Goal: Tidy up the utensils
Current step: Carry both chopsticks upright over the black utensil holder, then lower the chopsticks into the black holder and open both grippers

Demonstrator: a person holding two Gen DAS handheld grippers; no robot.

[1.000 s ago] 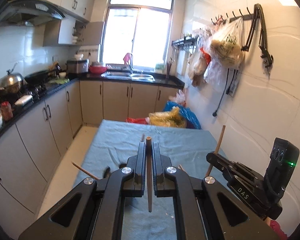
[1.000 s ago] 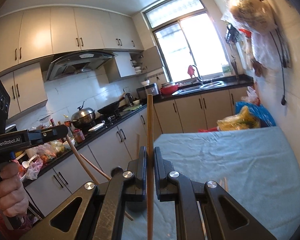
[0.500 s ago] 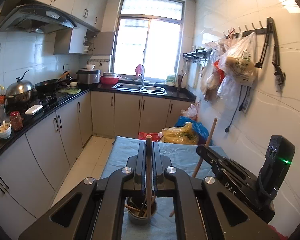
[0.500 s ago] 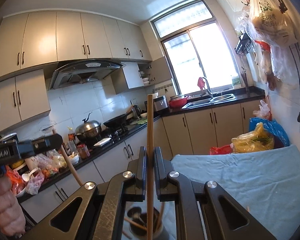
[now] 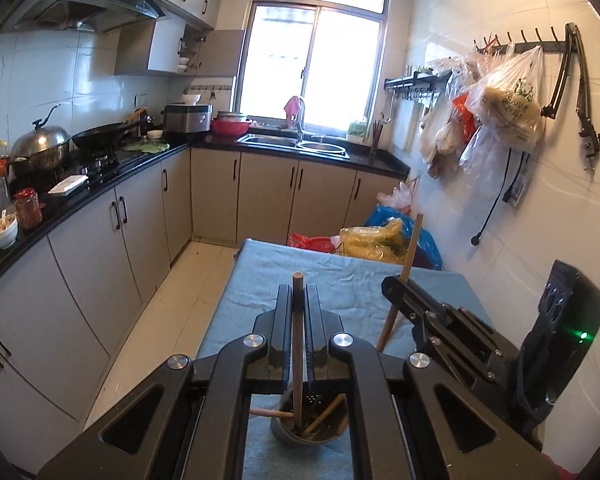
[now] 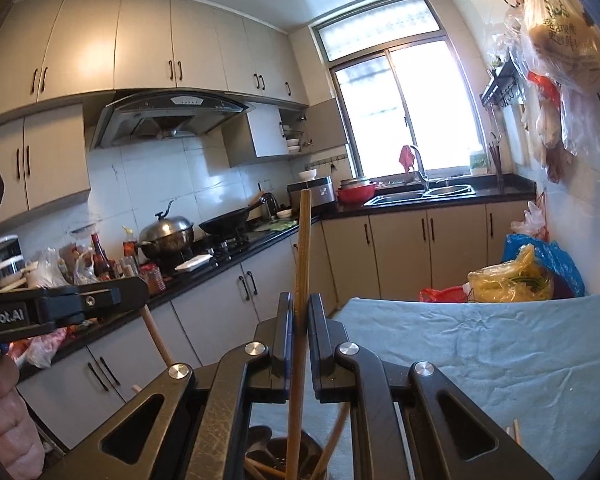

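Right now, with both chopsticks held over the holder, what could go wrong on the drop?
The left gripper and right gripper each clamp a chopstick upright over the same small holder, so the two grippers may collide. Sticks already lying slanted inside, like the crossed chopstick, could block or deflect a new one. The holder looks light; a sideways nudge might tip it on the blue cloth.

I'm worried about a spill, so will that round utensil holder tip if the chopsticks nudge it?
Possibly. The utensil holder looks short and wide, so fairly stable. But it sits on wrinkled cloth and holds leaning sticks, so a sideways push from the left tool's chopstick might rock it.
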